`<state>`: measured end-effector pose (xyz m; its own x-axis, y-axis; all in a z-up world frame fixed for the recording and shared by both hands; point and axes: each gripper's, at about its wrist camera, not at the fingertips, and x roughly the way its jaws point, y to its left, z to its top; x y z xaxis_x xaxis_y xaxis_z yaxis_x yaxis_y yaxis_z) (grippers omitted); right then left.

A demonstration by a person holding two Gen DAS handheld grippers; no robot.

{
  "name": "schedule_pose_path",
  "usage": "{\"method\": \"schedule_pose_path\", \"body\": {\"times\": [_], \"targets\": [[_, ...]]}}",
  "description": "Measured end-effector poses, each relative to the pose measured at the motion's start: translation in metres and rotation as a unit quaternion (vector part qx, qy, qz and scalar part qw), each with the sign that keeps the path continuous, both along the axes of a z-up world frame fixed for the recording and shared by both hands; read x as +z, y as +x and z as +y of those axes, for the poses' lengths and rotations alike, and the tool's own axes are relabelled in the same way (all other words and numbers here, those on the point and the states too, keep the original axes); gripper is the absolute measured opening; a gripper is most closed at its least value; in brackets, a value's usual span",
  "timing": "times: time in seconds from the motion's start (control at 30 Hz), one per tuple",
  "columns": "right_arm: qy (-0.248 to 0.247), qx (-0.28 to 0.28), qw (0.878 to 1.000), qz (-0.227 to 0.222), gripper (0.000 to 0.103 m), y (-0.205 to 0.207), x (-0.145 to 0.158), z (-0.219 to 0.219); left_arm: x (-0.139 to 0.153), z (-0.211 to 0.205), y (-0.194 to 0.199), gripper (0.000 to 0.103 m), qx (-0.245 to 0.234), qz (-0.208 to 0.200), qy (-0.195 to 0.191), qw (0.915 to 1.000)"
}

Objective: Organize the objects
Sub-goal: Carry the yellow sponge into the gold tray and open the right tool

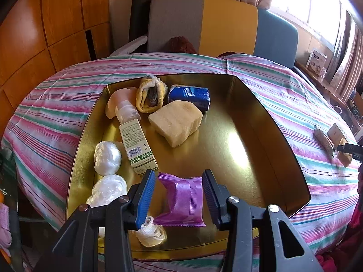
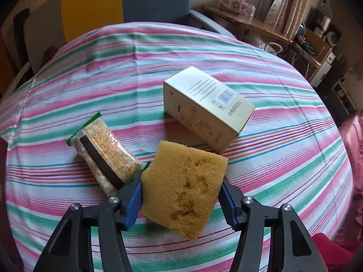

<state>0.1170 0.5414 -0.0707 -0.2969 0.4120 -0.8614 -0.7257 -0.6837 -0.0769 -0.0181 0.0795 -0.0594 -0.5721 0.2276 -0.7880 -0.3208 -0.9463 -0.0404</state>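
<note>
In the left wrist view my left gripper [image 1: 179, 174] hangs over the near end of a gold tray [image 1: 261, 117], shut on a purple snack packet [image 1: 181, 200] that looks pinched at its waist. The tray also holds a pale sponge block [image 1: 175, 122], a blue tissue pack [image 1: 189, 96], a rolled yellow cloth [image 1: 150, 97], a boxed bottle [image 1: 136, 142], two white wrapped balls [image 1: 107, 156] and a white strap roll [image 1: 152, 232]. My right gripper [image 2: 181, 179] is shut on a yellow sponge [image 2: 183, 190] above the tablecloth. A cracker packet [image 2: 104, 156] and a cream box [image 2: 206, 106] lie just beyond it.
A pink, green and white striped cloth [image 2: 283, 158] covers the round table. Grey, yellow and blue chair backs [image 1: 217, 22] stand behind it. A wooden shelf with boxes [image 2: 238, 15] runs along the window side. The tray's right half [image 1: 226, 140] is bare metal.
</note>
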Motion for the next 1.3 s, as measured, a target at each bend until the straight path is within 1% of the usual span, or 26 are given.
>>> {"method": "schedule_pose_path", "body": {"times": [0.1, 0.27, 0.37, 0.5, 0.57, 0.67, 0.8, 0.9, 1.03, 1.1, 1.2, 1.3], "targets": [[0.005, 0.001, 1.0, 0.007, 0.06, 0.0, 0.003, 0.002, 0.004, -0.001, 0.001, 0.043, -0.002, 0.007, 0.003, 1.0], [0.006, 0.023, 0.999, 0.039, 0.06, -0.003, 0.015, -0.001, 0.007, -0.003, 0.002, 0.043, -0.003, 0.011, 0.007, 0.9999], [-0.009, 0.051, 0.997, 0.065, 0.06, -0.009, 0.028, -0.013, 0.007, -0.005, 0.001, 0.043, -0.001, 0.011, 0.012, 0.9999], [-0.014, 0.122, 0.988, 0.089, 0.06, -0.03, 0.051, -0.053, 0.007, -0.007, 0.0, 0.043, 0.0, 0.011, 0.019, 0.9998], [-0.013, 0.163, 0.982, 0.099, 0.06, -0.042, 0.062, -0.08, 0.007, -0.009, 0.001, 0.043, 0.001, 0.012, 0.021, 0.9997], [-0.017, 0.227, 0.967, 0.115, 0.061, -0.061, 0.077, -0.126, 0.008, -0.012, 0.002, 0.043, 0.003, 0.013, 0.025, 0.9996], [-0.033, 0.3, 0.944, 0.133, 0.061, -0.081, 0.089, -0.184, 0.009, -0.018, 0.002, 0.043, 0.008, 0.014, 0.031, 0.9994], [-0.055, 0.355, 0.924, 0.136, 0.061, -0.094, 0.09, -0.226, 0.012, -0.023, 0.002, 0.043, 0.013, 0.018, 0.037, 0.9991], [-0.075, 0.411, 0.901, 0.118, 0.062, -0.116, 0.08, -0.274, 0.02, -0.037, 0.0, 0.043, 0.031, 0.028, 0.046, 0.9981], [-0.082, 0.427, 0.894, 0.107, 0.062, -0.125, 0.072, -0.291, 0.023, -0.047, -0.001, 0.043, 0.044, 0.034, 0.048, 0.9973], [-0.096, 0.439, 0.889, 0.088, 0.062, -0.141, 0.055, -0.312, 0.025, -0.064, -0.003, 0.043, 0.064, 0.038, 0.044, 0.9963], [-0.11, 0.446, 0.886, 0.067, 0.062, -0.158, 0.033, -0.329, 0.019, -0.079, -0.004, 0.043, 0.084, 0.032, 0.039, 0.9952]]}}
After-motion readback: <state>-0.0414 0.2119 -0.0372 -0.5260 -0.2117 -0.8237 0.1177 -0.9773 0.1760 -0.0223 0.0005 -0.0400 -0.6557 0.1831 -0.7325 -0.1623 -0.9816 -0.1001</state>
